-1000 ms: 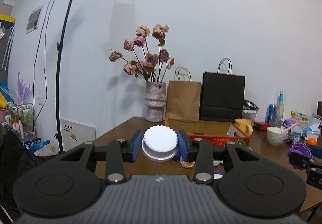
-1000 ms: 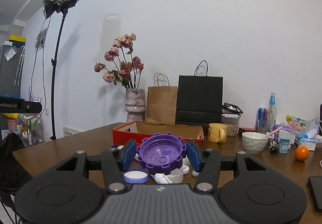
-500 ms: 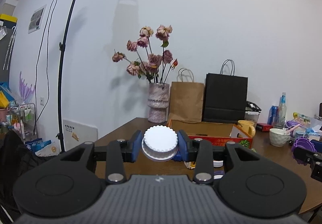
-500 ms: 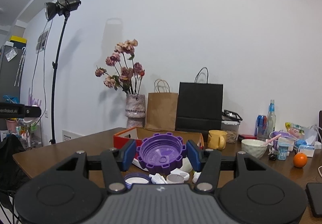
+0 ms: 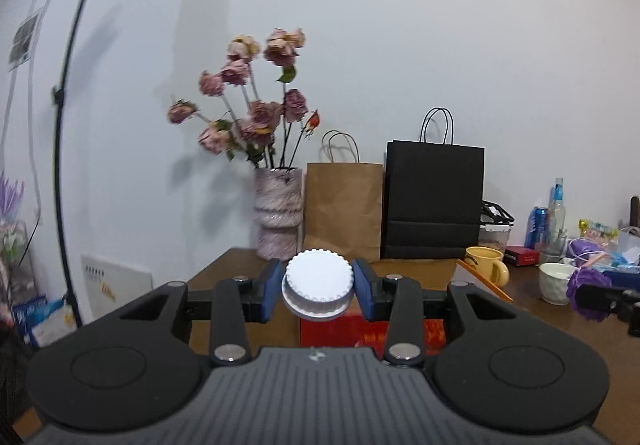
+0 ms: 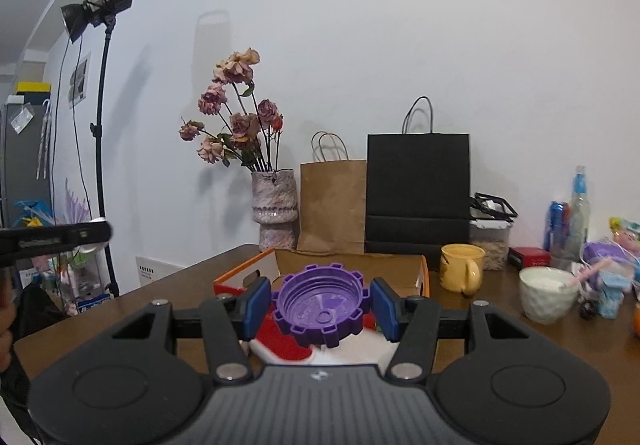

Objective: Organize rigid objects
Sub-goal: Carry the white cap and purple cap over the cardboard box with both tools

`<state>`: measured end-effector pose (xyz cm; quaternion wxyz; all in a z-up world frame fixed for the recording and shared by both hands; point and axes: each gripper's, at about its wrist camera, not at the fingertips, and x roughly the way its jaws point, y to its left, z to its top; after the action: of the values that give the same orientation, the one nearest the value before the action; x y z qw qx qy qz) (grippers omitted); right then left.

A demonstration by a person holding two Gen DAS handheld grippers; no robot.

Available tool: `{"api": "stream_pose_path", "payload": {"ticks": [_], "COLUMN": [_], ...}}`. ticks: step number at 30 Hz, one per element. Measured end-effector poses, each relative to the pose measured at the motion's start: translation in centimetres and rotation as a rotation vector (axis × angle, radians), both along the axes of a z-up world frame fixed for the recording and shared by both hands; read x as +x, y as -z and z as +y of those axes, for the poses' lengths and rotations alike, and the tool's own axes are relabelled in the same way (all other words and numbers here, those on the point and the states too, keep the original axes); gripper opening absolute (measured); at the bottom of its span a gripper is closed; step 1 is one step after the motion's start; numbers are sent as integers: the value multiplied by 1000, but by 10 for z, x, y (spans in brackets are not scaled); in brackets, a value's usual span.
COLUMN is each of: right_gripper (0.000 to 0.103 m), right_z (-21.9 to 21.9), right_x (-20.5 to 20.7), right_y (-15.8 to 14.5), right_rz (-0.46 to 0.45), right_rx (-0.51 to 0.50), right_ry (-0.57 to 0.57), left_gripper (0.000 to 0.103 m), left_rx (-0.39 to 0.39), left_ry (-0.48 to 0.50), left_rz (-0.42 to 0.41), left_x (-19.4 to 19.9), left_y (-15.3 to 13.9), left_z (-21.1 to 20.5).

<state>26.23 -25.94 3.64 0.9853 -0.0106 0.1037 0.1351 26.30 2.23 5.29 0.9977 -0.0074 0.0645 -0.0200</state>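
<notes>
My left gripper (image 5: 318, 289) is shut on a white ribbed lid (image 5: 318, 287), held above the near wall of a red cardboard box (image 5: 344, 329). The blue pads press on both sides of the lid. My right gripper (image 6: 322, 307) is shut on a purple toothed lid (image 6: 320, 309), its hollow side facing the camera, just in front of the same open box (image 6: 352, 269). In the left wrist view the purple lid (image 5: 586, 287) and the right gripper show at the right edge. The small lids on the table are hidden behind the grippers.
On the brown table (image 6: 520, 333) behind the box stand a vase of dried roses (image 6: 274, 209), a brown paper bag (image 6: 332, 205), a black paper bag (image 6: 418, 193), a yellow mug (image 6: 460, 273), a white bowl (image 6: 550, 299) and bottles. A light stand (image 6: 100, 117) rises at the left.
Both grippers have moved forward toward the red box with their lids still held. The box and the bags now look nearer, and the small lids on the table have dropped out of sight.
</notes>
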Motion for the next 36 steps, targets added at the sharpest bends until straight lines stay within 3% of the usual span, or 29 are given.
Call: {"api": "stream_pose_path", "payload": {"ticks": [4,13,17,26,29,32,36], "right_gripper": [54,54,54,54,54,54,54], "right_z": [0,-13,-18,-30,-32,-32,-27], "right_x": [51,180,233,339,367,391,421], "right_y": [-13,-27,-24,3,17,29,41], "right_rz": [17,133,191,357,414,472,550], "right_rx": [-26,9,22,65,52,26,-46], "right_ry": [-10,-15,-4,31,45,61,52], "left_gripper": [39,39,39,39,39,39,39], "left_rx": [29,-12,-29,17,15,20,74], "left_ry": [5,56,50,27,33,46,73], "left_rz": [20,138,202,296,367,488,600], "left_x": [53,174,226,314,345,377,412], "left_y": [-6,-20,-19,-8,0,15,40], "left_z": [-8,-13,-15,-30,-35,-39,-50]}}
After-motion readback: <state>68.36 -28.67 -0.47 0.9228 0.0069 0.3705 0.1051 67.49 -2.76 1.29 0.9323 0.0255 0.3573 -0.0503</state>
